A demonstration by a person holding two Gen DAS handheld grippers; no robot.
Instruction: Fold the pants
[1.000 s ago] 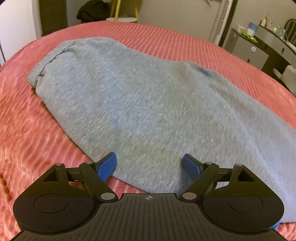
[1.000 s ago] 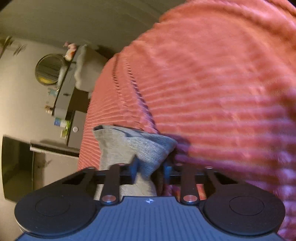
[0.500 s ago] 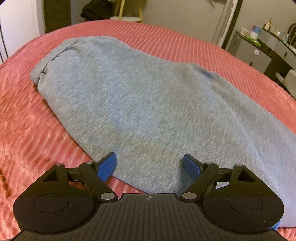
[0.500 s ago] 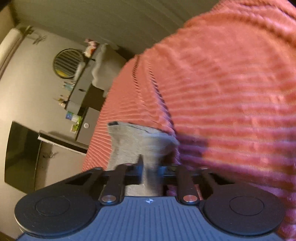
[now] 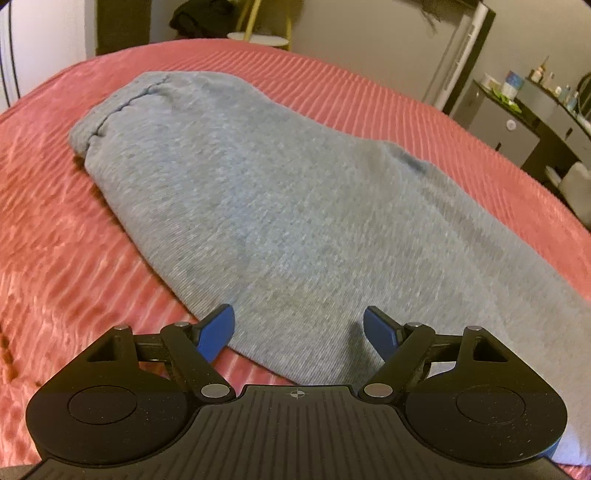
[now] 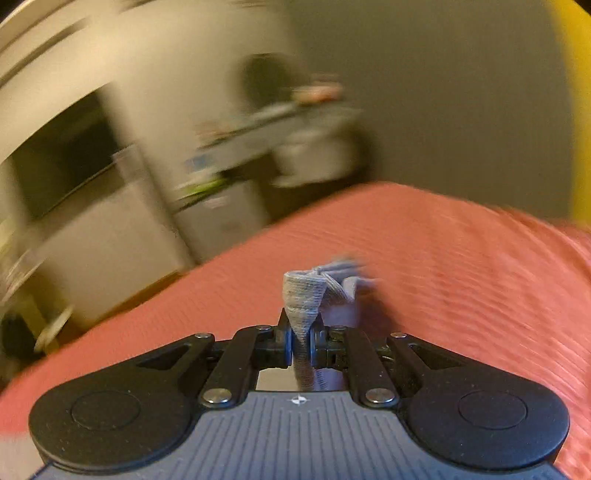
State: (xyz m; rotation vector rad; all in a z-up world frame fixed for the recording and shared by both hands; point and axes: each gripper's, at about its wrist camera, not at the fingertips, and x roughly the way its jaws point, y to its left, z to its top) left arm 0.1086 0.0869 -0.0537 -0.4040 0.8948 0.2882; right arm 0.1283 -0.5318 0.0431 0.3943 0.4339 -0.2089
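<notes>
Grey knit pants [image 5: 295, 206] lie folded lengthwise on a red ribbed bedspread [image 5: 74, 258], waistband at the far left. My left gripper [image 5: 299, 325] hovers over their near edge; its blue pads [image 5: 218, 332] stand wide apart and are closing, with fabric lying between and under them but not pressed. In the blurred right wrist view, my right gripper [image 6: 300, 339] is shut on a bunched grey hem of the pants [image 6: 303, 299], held up above the bedspread [image 6: 443, 277]. The rest of that pant leg is hidden.
A dark dresser [image 5: 517, 122] with bottles stands beyond the bed's right edge. A round white stool [image 5: 258, 37] and dark clothing [image 5: 199, 18] sit behind the bed. Blurred cabinets [image 6: 221, 206] show in the right wrist view.
My right gripper has rolled upright and risen with the grey hem still in it, so its view swung from the bedspread to the room. The left gripper stayed over the pants.
</notes>
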